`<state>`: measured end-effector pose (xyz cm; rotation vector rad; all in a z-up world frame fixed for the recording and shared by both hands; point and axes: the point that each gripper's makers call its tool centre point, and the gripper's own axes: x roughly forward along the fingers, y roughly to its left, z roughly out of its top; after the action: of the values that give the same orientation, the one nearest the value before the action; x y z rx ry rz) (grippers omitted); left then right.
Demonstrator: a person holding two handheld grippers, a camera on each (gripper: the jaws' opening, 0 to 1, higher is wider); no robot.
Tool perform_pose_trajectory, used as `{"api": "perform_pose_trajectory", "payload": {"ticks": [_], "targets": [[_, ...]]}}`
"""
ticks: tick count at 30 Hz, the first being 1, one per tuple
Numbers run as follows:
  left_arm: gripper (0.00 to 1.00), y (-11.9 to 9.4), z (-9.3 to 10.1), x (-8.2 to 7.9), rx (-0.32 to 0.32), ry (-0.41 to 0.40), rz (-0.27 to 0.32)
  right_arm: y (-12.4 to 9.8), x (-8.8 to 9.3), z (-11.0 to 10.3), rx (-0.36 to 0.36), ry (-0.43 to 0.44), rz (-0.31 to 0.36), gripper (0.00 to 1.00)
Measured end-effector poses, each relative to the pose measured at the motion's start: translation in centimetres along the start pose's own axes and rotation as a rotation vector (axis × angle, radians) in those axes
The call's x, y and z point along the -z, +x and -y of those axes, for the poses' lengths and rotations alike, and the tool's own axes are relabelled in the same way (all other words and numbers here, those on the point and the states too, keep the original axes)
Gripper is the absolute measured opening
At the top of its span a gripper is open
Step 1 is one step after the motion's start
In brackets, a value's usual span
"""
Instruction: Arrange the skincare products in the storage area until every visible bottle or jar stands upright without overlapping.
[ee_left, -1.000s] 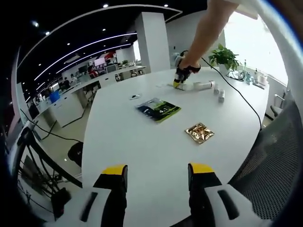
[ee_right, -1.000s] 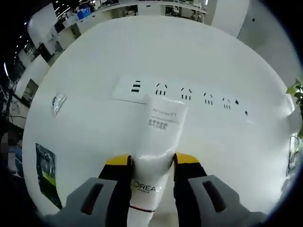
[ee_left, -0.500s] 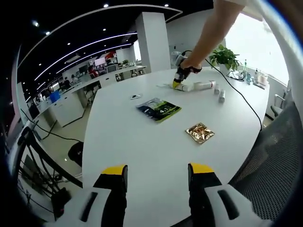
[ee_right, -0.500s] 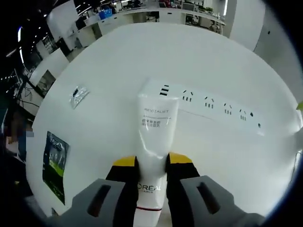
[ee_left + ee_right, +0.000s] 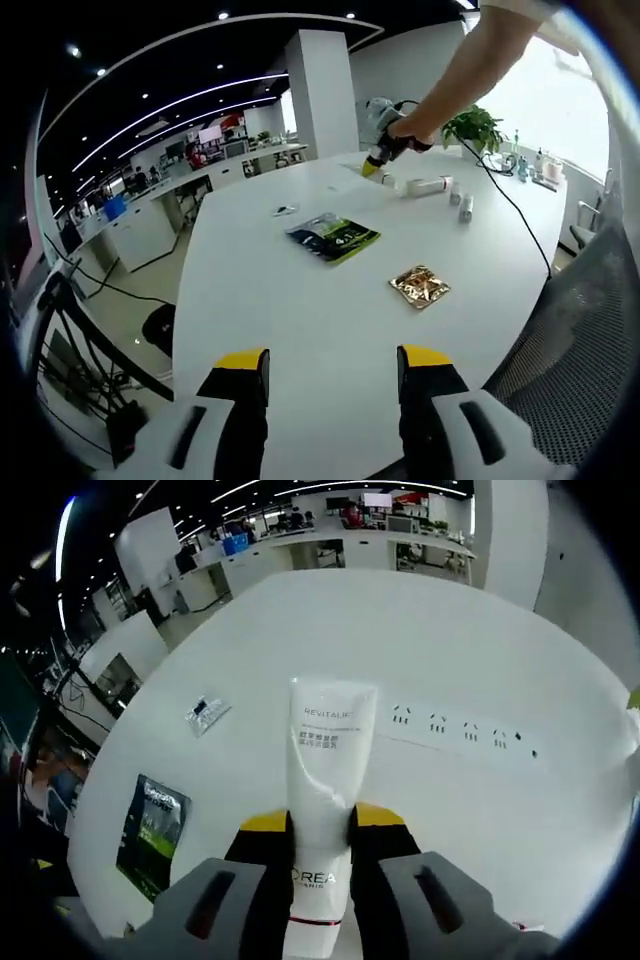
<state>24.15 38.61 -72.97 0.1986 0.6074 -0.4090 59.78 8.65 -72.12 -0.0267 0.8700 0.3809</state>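
Right claw (image 5: 320,825) clamps a white L'Oréal tube (image 5: 325,780) above the worktop (image 5: 480,640); the soft tube (lifted) could slip or topple when stood. Left claw (image 5: 333,385) gapes, idle.

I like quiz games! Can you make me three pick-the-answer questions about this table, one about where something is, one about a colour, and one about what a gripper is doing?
1. Where does the gold foil packet lie?
A. On the white table
B. On the floor
C. On the chair

2. What colour are the tips of the left gripper?
A. Red
B. Yellow
C. Blue

3. What is the right gripper doing?
A. Hanging open with nothing in it
B. Pressing on the power strip
C. Clamped on a white L'Oreal Revitalift tube

Answers: 1 A, the packet rests flat on the tabletop near the dark green sachet. 2 B, both jaw tips are yellow. 3 C, the tube sits between the jaws, its far end pointing away.
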Motion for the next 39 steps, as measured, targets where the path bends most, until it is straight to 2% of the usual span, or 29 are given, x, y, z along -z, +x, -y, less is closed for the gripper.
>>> {"api": "perform_pose_trajectory", "payload": {"ticks": [6,9,12,16,19,24,28,31,39], "targets": [[0.54,-0.1,0.1,-0.3,0.006,0.000,0.015,-1.8,-1.1,-0.3,-0.011,0.006,0.061,0.18],[0.53,-0.1,0.1,-0.3,0.009,0.001,0.013,-1.8,-1.3,0.3,-0.010,0.018,0.101,0.18],[0.53,-0.1,0.3,-0.4,0.017,0.005,0.022,-3.2,-1.9,-0.7,-0.029,0.043,0.166,0.18],[0.53,-0.1,0.4,-0.5,0.023,0.007,0.022,-4.9,-1.7,-1.8,-0.040,0.045,0.211,0.18],[0.53,-0.1,0.5,-0.5,0.030,0.009,0.027,-5.1,-2.0,-0.4,-0.056,0.060,0.247,0.18],[0.54,-0.2,0.5,-0.7,0.029,0.010,0.034,-8.3,-2.1,-2.8,-0.078,0.066,0.307,0.18],[0.54,-0.4,0.6,-0.9,0.032,0.005,0.044,-9.9,-2.4,-3.7,-0.103,0.073,0.359,0.18],[0.54,-0.4,0.6,-1.1,0.034,0.000,0.052,-11.9,-1.9,-4.9,-0.119,0.079,0.390,0.18],[0.55,-0.6,1.3,-1.8,0.057,-0.021,0.074,-15.1,-1.0,-6.2,-0.144,0.118,0.441,0.18]]}}
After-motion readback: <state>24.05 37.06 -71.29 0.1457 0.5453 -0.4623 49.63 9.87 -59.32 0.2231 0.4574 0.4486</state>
